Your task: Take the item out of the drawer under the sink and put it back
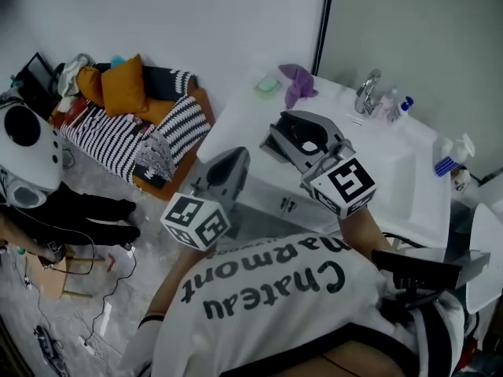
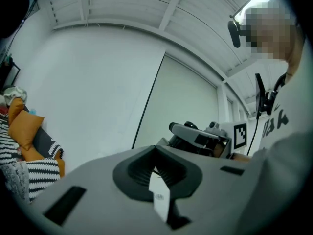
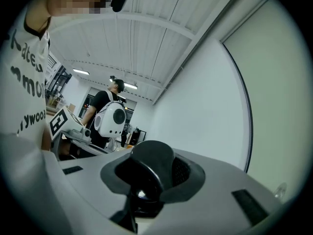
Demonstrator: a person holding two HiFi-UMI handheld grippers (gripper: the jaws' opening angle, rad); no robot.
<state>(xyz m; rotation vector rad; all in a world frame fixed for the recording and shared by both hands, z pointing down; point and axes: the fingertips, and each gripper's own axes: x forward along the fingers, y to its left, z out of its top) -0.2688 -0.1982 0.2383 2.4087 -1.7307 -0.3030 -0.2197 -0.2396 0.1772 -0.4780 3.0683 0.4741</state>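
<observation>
Most of the far scene is being filled by a white wall [image 1: 196,22] and a pale panel [image 1: 424,30] to its right. On the left, a sofa [image 1: 118,136] is carrying striped pillows and orange cushions [image 1: 122,85], and a person with a white backpack [image 1: 23,148] is standing at the left edge. On the right, a white sink counter [image 1: 416,203] is running from far to near, with the drawer front [image 1: 271,199] under it looking flush and shut. The item is not showing in any view. At the near edge, the person in a printed white T-shirt [image 1: 275,305] is holding both grippers up in front of the counter, well apart from the drawer. The left gripper [image 1: 236,159] is pointing up at the wall, its ribbed dark pads meeting with nothing between them. The right gripper [image 1: 295,132] is hanging just to its right over the counter's near-left corner, its black pads likewise pressed together and empty. Each is carrying a marker cube, the left cube [image 1: 196,220] and the right cube [image 1: 346,183], nearest the person. Along the far side of the counter a faucet [image 1: 366,93], a purple cloth [image 1: 297,82], a blue-and-white spray bottle [image 1: 454,157] and a green soap dish [image 1: 268,86] are sitting.
</observation>
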